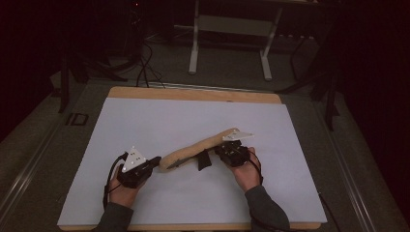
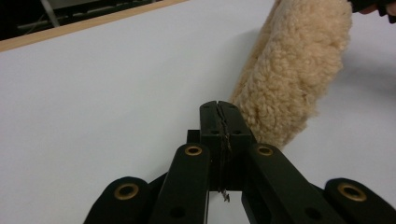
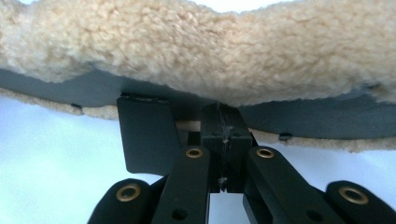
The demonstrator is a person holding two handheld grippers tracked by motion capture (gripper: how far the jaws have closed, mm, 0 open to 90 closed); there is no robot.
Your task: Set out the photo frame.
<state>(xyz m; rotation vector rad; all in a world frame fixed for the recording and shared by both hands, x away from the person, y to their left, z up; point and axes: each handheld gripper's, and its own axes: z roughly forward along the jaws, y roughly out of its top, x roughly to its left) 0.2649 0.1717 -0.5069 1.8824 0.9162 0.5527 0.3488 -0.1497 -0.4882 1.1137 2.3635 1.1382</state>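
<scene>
A long tan fleece cover (image 1: 198,147) with a dark grey lining lies slanted across the white table top (image 1: 193,116). My right gripper (image 1: 219,149) is shut on its grey near edge (image 3: 299,122) at the right end. The fleece (image 3: 196,51) runs across just above the jaws of that gripper (image 3: 219,106). A black tab (image 3: 144,135) hangs from the cover beside the jaws and shows dark under it from above (image 1: 203,160). My left gripper (image 1: 155,162) is shut with nothing in it. Its tips (image 2: 219,105) sit just beside the low left end of the fleece (image 2: 294,70).
The white sheet covers a wooden board whose far edge (image 1: 193,93) shows bare. Beyond the table stand a white metal frame (image 1: 194,43) and loose cables (image 1: 144,72) on the dark floor. A hand (image 1: 249,175) and sleeve come in behind each gripper.
</scene>
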